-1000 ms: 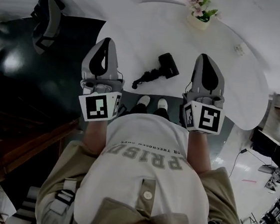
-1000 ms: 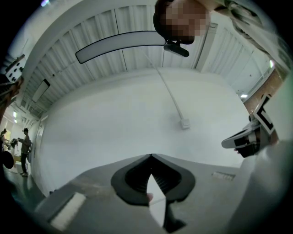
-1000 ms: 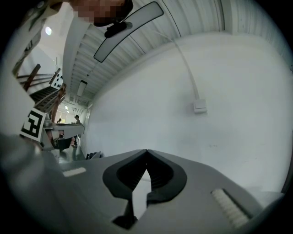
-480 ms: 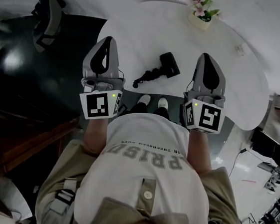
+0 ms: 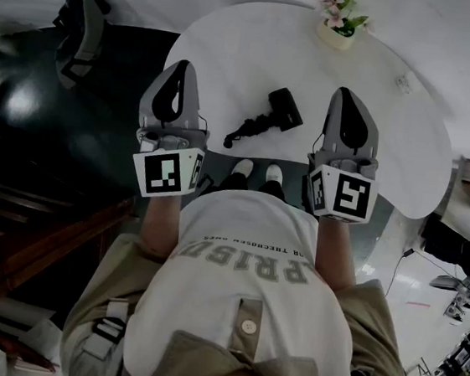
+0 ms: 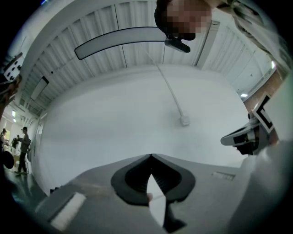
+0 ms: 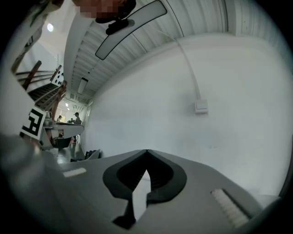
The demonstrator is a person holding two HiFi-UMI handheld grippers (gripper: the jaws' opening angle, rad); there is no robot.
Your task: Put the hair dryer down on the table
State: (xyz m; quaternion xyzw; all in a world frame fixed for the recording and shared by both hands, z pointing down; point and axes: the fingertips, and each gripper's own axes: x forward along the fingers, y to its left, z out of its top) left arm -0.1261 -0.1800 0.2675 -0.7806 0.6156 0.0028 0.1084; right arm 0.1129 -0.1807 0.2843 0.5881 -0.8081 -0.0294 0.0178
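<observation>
Left gripper and right gripper are both closed tight with nothing in them. We see the hair dryer lying on the white table between the two, its cord trailing toward our shoes. Flower pot at the far edge, dark chair left of the table.

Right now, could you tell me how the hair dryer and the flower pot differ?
The hair dryer is black; the flower pot is pale, with pink blooms. The hair dryer lies flat by the near edge of the table, while the flower pot stands upright at its far edge. The hair dryer trails a cord; the flower pot has none. Both rest on that white tabletop.
</observation>
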